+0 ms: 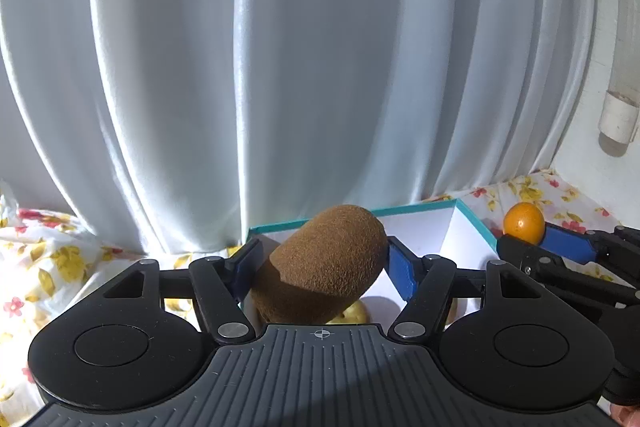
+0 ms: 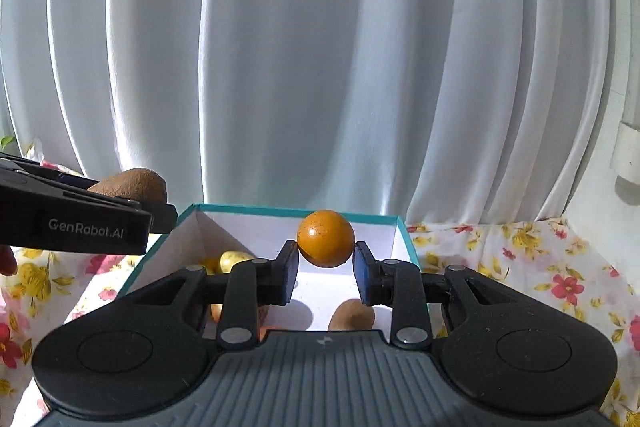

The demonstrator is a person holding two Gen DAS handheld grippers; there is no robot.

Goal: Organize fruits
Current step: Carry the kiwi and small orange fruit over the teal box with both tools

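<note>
Left wrist view: white curtain (image 1: 280, 67) behind a floral tablecloth (image 1: 60, 259). The left gripper (image 1: 320, 263) pinches a kiwi (image 1: 328, 263), tilted, above the teal-rimmed box (image 1: 472, 223).

Right wrist view: the right gripper (image 2: 326, 259) pinches an orange fruit (image 2: 326, 239) over the same box, which holds yellow fruits (image 2: 234, 259) and another kiwi (image 2: 352, 315).

Bright backlit curtain (image 1: 280, 67), fisheye-warped edges

Right gripper (image 2: 326, 261) clamping a small orange (image 2: 325, 237) above the teal-rimmed box (image 2: 408, 239), left gripper (image 2: 160, 215) alongside gripping a kiwi (image 2: 132, 185), yellow fruit (image 2: 234, 259) down inside.
</note>
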